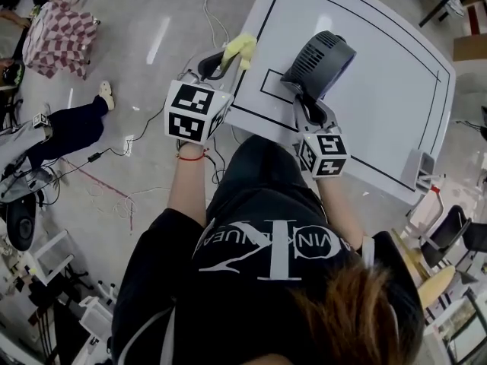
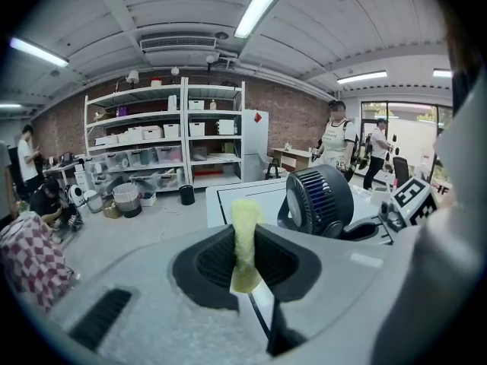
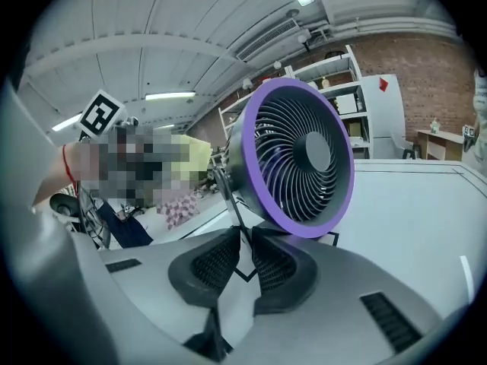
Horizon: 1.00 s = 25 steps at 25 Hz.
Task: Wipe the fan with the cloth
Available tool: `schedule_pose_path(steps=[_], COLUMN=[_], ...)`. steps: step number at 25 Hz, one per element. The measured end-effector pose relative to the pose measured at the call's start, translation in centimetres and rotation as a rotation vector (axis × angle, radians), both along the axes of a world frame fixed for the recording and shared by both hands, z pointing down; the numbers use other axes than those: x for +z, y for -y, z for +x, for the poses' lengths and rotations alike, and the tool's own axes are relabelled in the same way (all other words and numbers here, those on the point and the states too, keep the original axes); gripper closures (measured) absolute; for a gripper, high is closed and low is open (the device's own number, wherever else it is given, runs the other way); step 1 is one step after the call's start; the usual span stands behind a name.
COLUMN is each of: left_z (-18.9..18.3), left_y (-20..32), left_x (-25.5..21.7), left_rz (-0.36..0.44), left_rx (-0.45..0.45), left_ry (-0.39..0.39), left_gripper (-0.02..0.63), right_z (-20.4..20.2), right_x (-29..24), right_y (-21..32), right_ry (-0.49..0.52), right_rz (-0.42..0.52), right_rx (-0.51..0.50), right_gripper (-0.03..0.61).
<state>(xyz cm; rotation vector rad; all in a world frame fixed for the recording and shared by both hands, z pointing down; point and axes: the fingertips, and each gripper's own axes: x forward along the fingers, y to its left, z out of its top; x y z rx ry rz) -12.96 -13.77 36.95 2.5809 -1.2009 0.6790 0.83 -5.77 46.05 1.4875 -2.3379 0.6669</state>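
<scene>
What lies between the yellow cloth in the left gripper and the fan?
Only bare white table with a black outline, no object; the head view shows the cloth and fan apart.

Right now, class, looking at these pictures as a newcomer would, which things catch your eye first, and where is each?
The round dark fan with a purple rim fills the right gripper view, over the white table, its thin stand pinched in the right gripper. The strip of yellow cloth stands upright, clamped in the left gripper, beside the table's left edge in the head view.
</scene>
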Motion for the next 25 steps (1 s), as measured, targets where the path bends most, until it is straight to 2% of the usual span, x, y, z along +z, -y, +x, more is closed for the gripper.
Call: schedule_pose_path(steps=[4,7,10,16,17,18,19,25], left_z=[0.4,0.8,0.9,1.1,1.2,1.3,1.3,0.2], left_y=[-0.3,-0.4,-0.3,-0.2,-0.2,-0.2,-0.1,0.4], left_x=[0.6,0.8,0.7,0.8,0.9,0.9,0.9,1.4], left_rz=[-0.010,-0.013,-0.010,-0.014,-0.014,-0.014,-0.014,-0.020], left_rx=[0.006,0.010,0.011,0.010,0.012,0.013,0.012,-0.008], left_ry=[-0.001,-0.001,-0.008,-0.007,-0.006,-0.006,-0.007,-0.003], left_gripper=[0.560,0.560,0.560,0.560,0.560,0.560,0.560,0.560], right_z=[-0.2,0.2,1.2,0.9,0.6,0.3,0.1,-1.3], right_x=[0.1,0.3,1.4,3.2,3.2,3.1,3.0,2.9], right_y=[0.2,0.0,-0.9,-1.0,-0.8,-0.6,-0.4,0.4], right_ry=[0.004,0.002,-0.098,-0.313,-0.357,-0.404,-0.439,-0.417], right_rz=[-0.008,-0.014,-0.029,-0.015,0.003,0.023,0.039,0.018], right_rx=[0.010,-0.024,-0.104,-0.279,-0.305,-0.324,-0.334,-0.292], right_gripper=[0.529,0.528,0.492,0.489,0.495,0.542,0.556,0.561])
